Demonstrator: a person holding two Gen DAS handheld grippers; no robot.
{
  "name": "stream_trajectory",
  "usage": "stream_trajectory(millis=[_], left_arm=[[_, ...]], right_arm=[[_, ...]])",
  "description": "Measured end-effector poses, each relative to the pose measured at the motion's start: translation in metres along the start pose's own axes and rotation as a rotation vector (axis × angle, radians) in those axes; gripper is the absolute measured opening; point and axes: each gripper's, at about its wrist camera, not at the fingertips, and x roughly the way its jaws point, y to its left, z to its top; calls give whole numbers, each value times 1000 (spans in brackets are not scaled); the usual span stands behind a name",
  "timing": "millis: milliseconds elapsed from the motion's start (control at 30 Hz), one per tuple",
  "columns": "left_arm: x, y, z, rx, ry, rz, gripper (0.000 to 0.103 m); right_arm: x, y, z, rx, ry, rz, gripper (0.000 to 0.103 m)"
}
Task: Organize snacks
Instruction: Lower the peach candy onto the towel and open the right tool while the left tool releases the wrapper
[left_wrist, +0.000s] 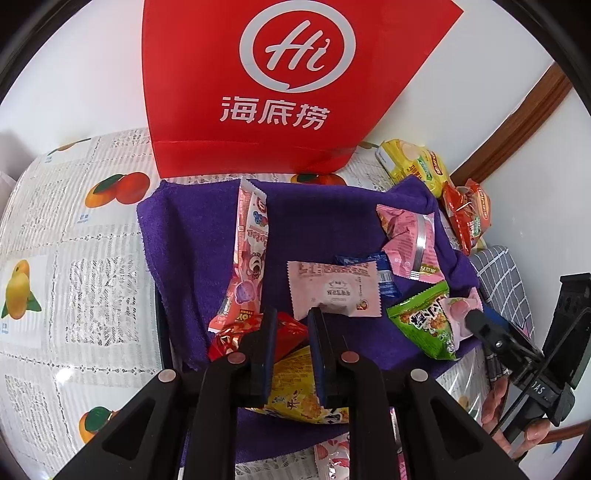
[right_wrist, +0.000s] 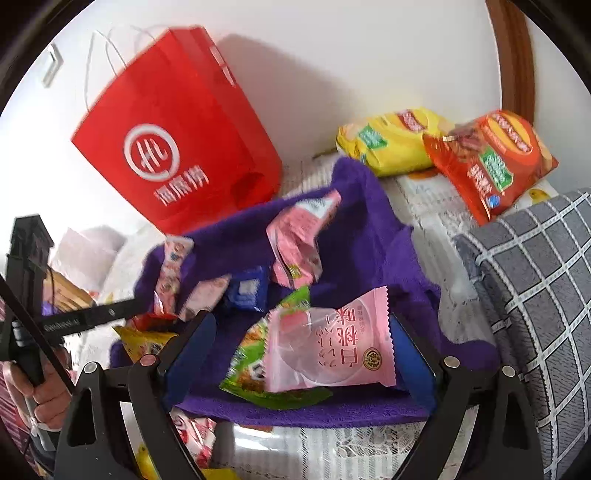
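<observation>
Several snack packets lie on a purple towel (left_wrist: 325, 206). My right gripper (right_wrist: 303, 319) is open. A pink peach packet (right_wrist: 328, 343) rests between its fingers on a green packet (right_wrist: 251, 373), and the left pad stands apart from it. My left gripper (left_wrist: 291, 312) is shut and hovers over a red packet (left_wrist: 288, 332) and a yellow packet (left_wrist: 295, 391). A pale pink packet (left_wrist: 336, 291) lies just beyond its tips. A long pink packet (left_wrist: 251, 243), a blue one (left_wrist: 384, 273) and a crumpled pink one (left_wrist: 410, 236) lie farther back.
A red paper bag (left_wrist: 258, 92) stands against the wall behind the towel. A yellow snack bag (right_wrist: 391, 144) and an orange-red one (right_wrist: 487, 162) lie at the back right. A grey checked cushion (right_wrist: 535, 277) borders the right side. A fruit-print cloth (left_wrist: 74, 258) covers the table.
</observation>
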Motion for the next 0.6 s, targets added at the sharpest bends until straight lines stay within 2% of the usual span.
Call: stream_trajectory(millis=[100, 167, 233, 333, 400, 600], left_arm=[[-2, -3, -1, 11, 1, -7, 17], [-5, -6, -1, 18, -3, -14, 25], [-8, -10, -1, 29, -5, -20, 25], [-16, -13, -1, 37, -12, -48, 25], [-23, -15, -1, 41, -27, -56, 25], [-41, -19, -2, 54, -49, -92, 26]], right_arm=[[-4, -1, 1, 24, -22, 52, 100], [3, -3, 1, 50, 13, 101, 100], [9, -5, 1, 81, 40, 129, 100], [8, -5, 2, 98, 31, 148, 100], [3, -5, 4, 107, 13, 138, 100], [-19, 3, 14, 73, -28, 34, 100]])
